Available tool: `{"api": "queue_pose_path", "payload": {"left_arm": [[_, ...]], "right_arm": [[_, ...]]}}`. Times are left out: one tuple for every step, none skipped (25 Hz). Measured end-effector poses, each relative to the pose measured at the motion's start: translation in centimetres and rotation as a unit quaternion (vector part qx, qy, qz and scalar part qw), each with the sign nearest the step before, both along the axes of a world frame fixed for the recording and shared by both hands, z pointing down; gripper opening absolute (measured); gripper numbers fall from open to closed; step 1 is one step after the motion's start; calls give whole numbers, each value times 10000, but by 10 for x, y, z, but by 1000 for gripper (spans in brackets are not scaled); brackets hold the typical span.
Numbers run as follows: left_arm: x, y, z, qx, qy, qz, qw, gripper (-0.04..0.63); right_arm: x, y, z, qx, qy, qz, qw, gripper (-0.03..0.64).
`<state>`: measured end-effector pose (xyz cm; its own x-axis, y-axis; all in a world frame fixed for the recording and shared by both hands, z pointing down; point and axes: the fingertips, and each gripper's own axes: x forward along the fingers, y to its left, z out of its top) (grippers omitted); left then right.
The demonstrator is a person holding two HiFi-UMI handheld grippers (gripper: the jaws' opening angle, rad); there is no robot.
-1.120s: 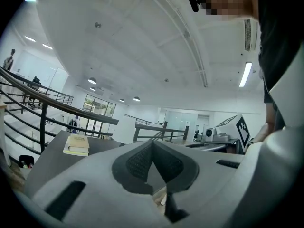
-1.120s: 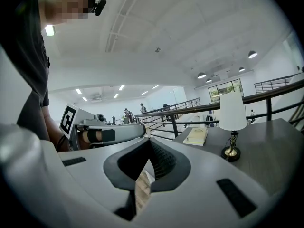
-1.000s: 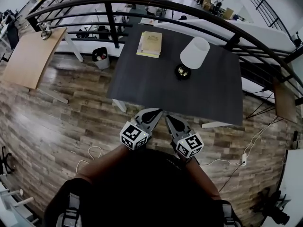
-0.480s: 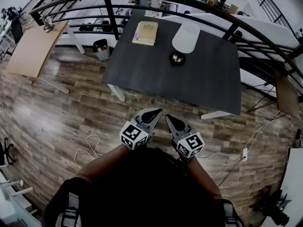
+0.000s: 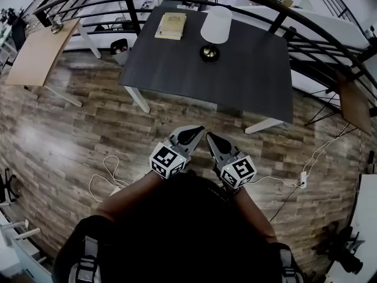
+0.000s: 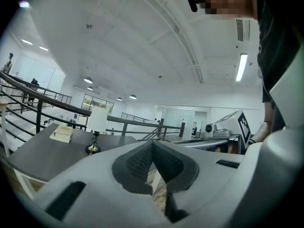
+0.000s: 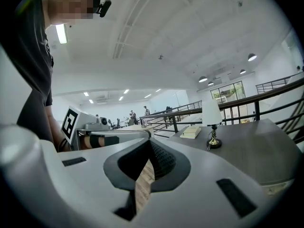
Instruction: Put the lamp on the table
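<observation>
Wood-plank floor on a mezzanine, black railing curving round the far side; open hall beyond.

- Dark desk stands against the railing. Lamp is on it, toward the far edge: brass foot on the top, white shade above, long axis upright. Books lie to its left, apart from it.
- Left tongs and right tongs are held close to the body, tips angled in toward each other, well apart from the desk, with a strip of bare floor between.
- Left tongs: clenched, pads meeting, nothing between them. Right tongs: clenched too, empty; only floor shows through the slit.
- Key relation: the lamp lies almost straight ahead of both tips and across the depth of the desk. It sits in line with the right tongs, so that hand looks marginally better placed; the difference is slight.
- Judgement: the lamp already stands where the task wants it, so the placing reads as done.
- Room to move: near half and right side of the desk are bare. The shade sits close under the rail, so there is little slack behind it. Loose cable lies on the floor at the left, worth minding underfoot
</observation>
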<state>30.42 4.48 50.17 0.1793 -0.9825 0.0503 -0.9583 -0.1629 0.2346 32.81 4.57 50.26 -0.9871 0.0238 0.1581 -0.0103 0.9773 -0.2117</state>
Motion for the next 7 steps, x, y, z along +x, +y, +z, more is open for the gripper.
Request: {"api": "queue_pose_path", "payload": {"left_arm": [[5, 0, -2, 22, -26, 24, 10000, 9], [11, -1, -3, 36, -48, 49, 10000, 9], [16, -1, -3, 33, -59, 74, 10000, 9], [22, -2, -3, 18, -56, 95, 9999, 9], [28, -3, -3, 6, -48, 110, 9999, 9], [33, -4, -3, -1, -40, 120, 9999, 9], [39, -5, -3, -4, -32, 128, 9999, 9]], "right_arm": [[6, -1, -1, 3, -24, 51, 10000, 15], [11, -2, -2, 4, -50, 99, 9999, 15], [17, -3, -3, 5, -74, 136, 9999, 15], [23, -5, -4, 9, -92, 161, 9998, 15], [28, -6, -5, 15, -105, 177, 9998, 15], [34, -8, -6, 23, -116, 188, 9998, 15], [40, -9, -7, 30, -126, 198, 9997, 15]]}}
